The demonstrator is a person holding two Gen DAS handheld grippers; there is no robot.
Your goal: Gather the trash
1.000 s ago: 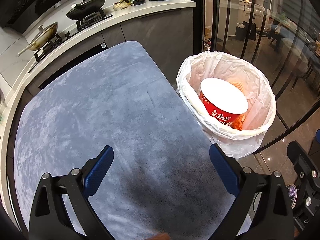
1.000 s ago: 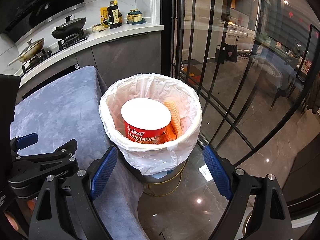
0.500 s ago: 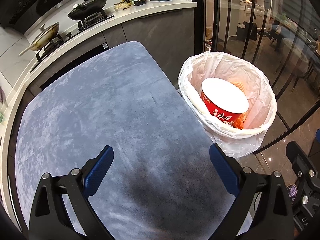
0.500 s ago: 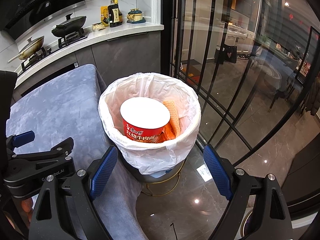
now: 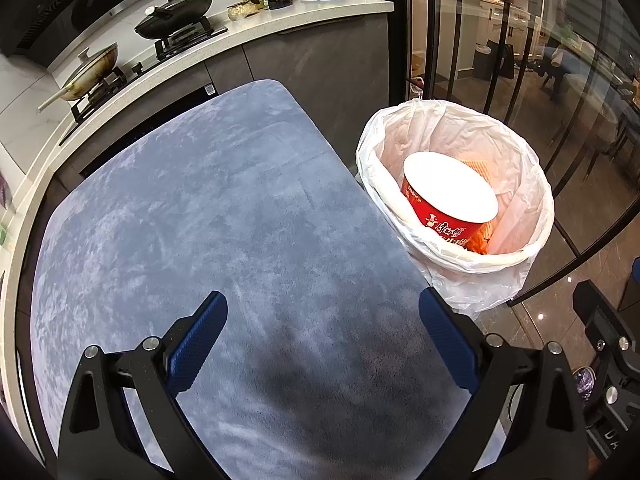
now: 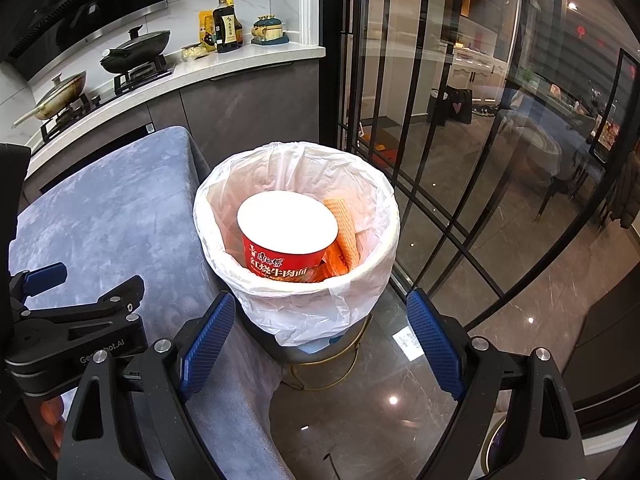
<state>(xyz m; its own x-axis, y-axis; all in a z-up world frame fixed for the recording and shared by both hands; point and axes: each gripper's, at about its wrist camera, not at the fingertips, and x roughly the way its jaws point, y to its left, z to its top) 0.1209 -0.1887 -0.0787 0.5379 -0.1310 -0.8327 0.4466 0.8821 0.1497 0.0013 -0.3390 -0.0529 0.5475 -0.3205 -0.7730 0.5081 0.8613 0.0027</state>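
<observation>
A trash bin (image 5: 536, 216) (image 6: 376, 216) lined with a white bag stands on the floor just off the table's right edge. Inside it sits a red instant-noodle cup (image 5: 448, 200) (image 6: 286, 236) with a white lid, beside orange wafer-patterned packaging (image 6: 346, 234). My left gripper (image 5: 323, 328) hangs open over the grey-blue cloth on the table (image 5: 200, 220), with nothing between its blue pads. Over the floor, in front of the bin, my right gripper (image 6: 320, 330) is open and empty too. The left gripper's body (image 6: 72, 320) shows at the left of the right wrist view.
A kitchen counter (image 5: 240, 32) with a wok, a lidded pan and bottles runs behind the table. Black-framed glass doors (image 6: 460, 140) stand right of the bin over a glossy dark floor (image 6: 380, 400). The right gripper's body (image 5: 608, 344) shows at the left wrist view's lower right.
</observation>
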